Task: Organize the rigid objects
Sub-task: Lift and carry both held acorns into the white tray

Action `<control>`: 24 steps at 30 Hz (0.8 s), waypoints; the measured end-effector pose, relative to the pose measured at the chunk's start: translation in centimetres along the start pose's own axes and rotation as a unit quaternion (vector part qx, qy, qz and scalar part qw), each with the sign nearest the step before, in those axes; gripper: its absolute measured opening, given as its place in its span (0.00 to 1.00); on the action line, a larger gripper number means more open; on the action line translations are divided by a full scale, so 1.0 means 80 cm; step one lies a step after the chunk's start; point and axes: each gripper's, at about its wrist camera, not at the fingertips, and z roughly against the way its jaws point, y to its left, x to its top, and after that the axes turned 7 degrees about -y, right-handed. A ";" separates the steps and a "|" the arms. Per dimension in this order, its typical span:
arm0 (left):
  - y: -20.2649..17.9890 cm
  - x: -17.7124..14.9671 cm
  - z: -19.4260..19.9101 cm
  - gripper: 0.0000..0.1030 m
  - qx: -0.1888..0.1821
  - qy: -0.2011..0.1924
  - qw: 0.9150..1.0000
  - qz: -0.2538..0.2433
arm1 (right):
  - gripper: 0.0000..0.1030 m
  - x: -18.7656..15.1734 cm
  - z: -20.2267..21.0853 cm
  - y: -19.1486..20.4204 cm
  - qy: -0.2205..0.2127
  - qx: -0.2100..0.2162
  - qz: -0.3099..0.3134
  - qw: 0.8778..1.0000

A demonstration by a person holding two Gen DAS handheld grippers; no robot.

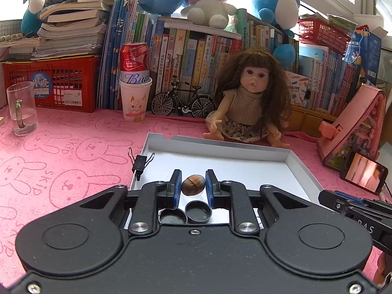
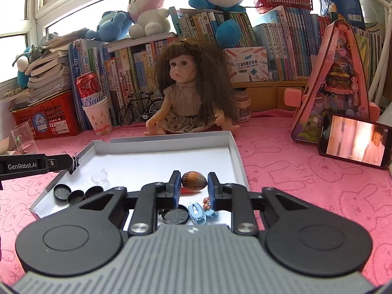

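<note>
A white shallow box lid (image 1: 220, 150) (image 2: 235, 147) lies on the pink cloth. In the left wrist view a brown shell (image 1: 193, 185) sits between my left gripper's (image 1: 193, 182) blue pads, touching the left one, with a small gap on the right; two black caps (image 1: 198, 212) lie below. In the right wrist view a brown shell (image 2: 194, 181) sits between my right gripper's (image 2: 194, 183) pads, again with a gap on the right. Black caps (image 2: 76, 194), a clear cap (image 2: 100, 177), a blue hair clip (image 2: 197, 212) and a black disc (image 2: 175, 215) lie in the lid.
A binder clip (image 1: 139, 163) (image 2: 73, 163) grips the lid's left rim. A doll (image 1: 250, 103) sits behind the lid. A glass mug (image 1: 20, 109), a can in a paper cup (image 1: 134, 83), a toy bicycle (image 1: 182, 101), a phone (image 2: 355, 142) and a pink toy house (image 2: 335, 85) surround it.
</note>
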 end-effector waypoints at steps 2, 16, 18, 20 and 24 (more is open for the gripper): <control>0.000 0.001 -0.006 0.18 0.000 0.001 1.000 -0.001 | 0.27 0.001 -0.005 -0.002 0.004 0.000 -0.003 1.000; 0.001 0.004 -0.058 0.18 0.009 0.036 0.999 0.016 | 0.27 0.011 -0.050 -0.002 0.027 -0.004 -0.005 1.000; 0.004 0.003 -0.065 0.18 0.009 0.040 0.999 0.018 | 0.27 0.013 -0.055 -0.003 0.030 -0.004 -0.008 1.000; 0.005 0.004 -0.070 0.18 0.008 0.045 0.999 0.017 | 0.27 0.014 -0.061 -0.004 0.033 -0.002 -0.009 0.999; 0.012 0.014 -0.088 0.18 -0.002 0.079 0.997 0.026 | 0.27 0.027 -0.072 -0.010 0.041 0.011 -0.014 0.999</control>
